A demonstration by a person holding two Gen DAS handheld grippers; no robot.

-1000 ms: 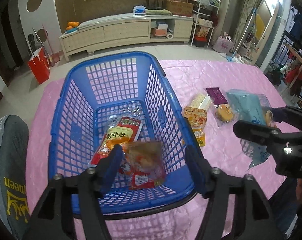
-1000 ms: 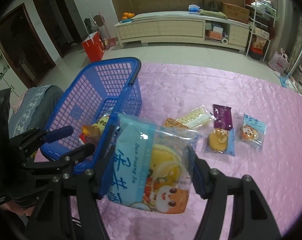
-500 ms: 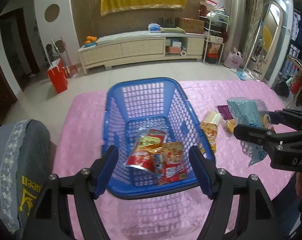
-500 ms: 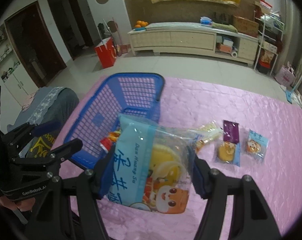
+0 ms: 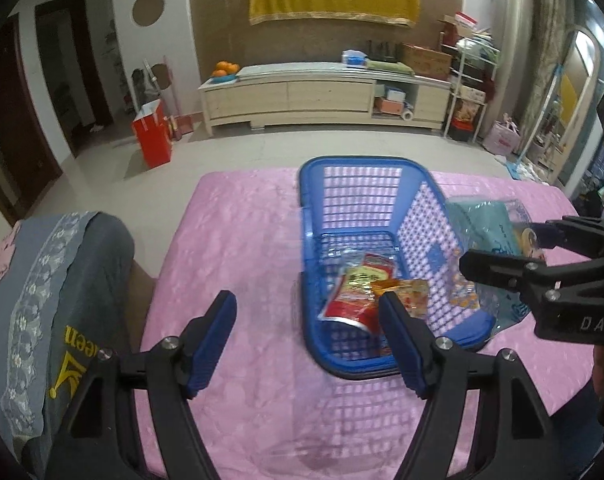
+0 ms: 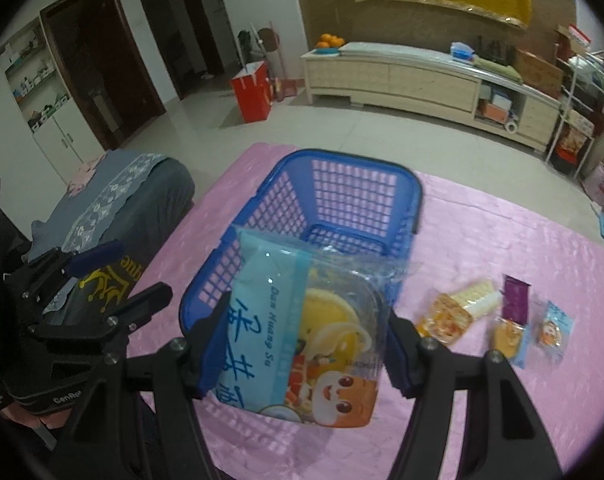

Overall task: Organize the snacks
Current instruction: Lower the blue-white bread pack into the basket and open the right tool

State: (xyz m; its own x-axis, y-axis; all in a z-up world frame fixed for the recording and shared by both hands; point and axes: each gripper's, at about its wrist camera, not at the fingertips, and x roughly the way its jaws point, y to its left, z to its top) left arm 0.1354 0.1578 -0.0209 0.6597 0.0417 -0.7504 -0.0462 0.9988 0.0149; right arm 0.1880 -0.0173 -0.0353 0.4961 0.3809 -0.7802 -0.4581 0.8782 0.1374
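Observation:
A blue plastic basket [image 5: 361, 160] stands on the pink tablecloth [image 5: 242, 240] and holds a red snack packet [image 5: 357, 292] and an orange one [image 5: 415, 300]. My left gripper [image 5: 307, 340] is open with nothing between its fingers; it hovers in front of the basket's near left corner. My right gripper [image 6: 302, 340] is shut on a big light-blue snack bag [image 6: 294, 320] with a cartoon print and holds it over the basket's [image 6: 341, 160] near edge. In the left wrist view that bag [image 5: 485, 220] and the right gripper [image 5: 501, 246] appear beside the basket's right wall.
Right of the basket, loose snacks lie on the cloth: an orange packet [image 6: 441, 320], a white wafer pack [image 6: 477, 296], a purple bar [image 6: 515, 296], a cake pack [image 6: 509, 336] and a small blue pack [image 6: 553, 328]. A grey-covered chair [image 5: 62, 280] stands at the table's left.
My left gripper has pulled back out of the basket and swung left, leaving the orange packet inside. The right gripper has carried the blue bag leftward to the basket.

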